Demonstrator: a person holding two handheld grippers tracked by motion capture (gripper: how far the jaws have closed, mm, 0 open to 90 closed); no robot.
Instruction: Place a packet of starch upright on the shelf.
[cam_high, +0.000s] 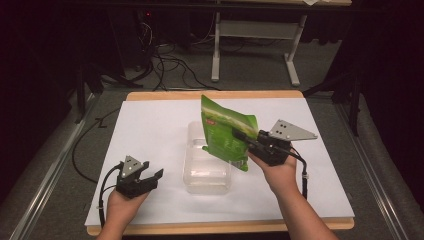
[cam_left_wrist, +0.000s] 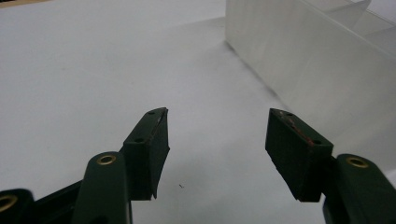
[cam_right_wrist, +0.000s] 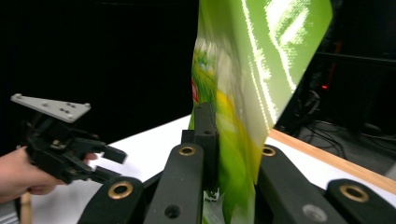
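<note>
A green snack bag (cam_high: 225, 131) hangs in the air over the clear plastic container (cam_high: 207, 167) at the middle of the white board. My right gripper (cam_high: 239, 134) is shut on the bag's right edge; in the right gripper view the bag (cam_right_wrist: 243, 84) rises between the two black jaws, pinched near its bottom. My left gripper (cam_high: 154, 170) rests on the board to the left of the container, jaws open and empty. In the left gripper view its fingertips (cam_left_wrist: 154, 128) stand wide apart over bare white surface, with the container's wall (cam_left_wrist: 299, 60) to the upper right.
The white board (cam_high: 150, 125) lies on a wooden table (cam_high: 215, 95). Beyond the table are cables on the floor (cam_high: 170, 65) and a white table frame (cam_high: 255, 45). A black cable (cam_high: 80, 150) trails off the table's left side.
</note>
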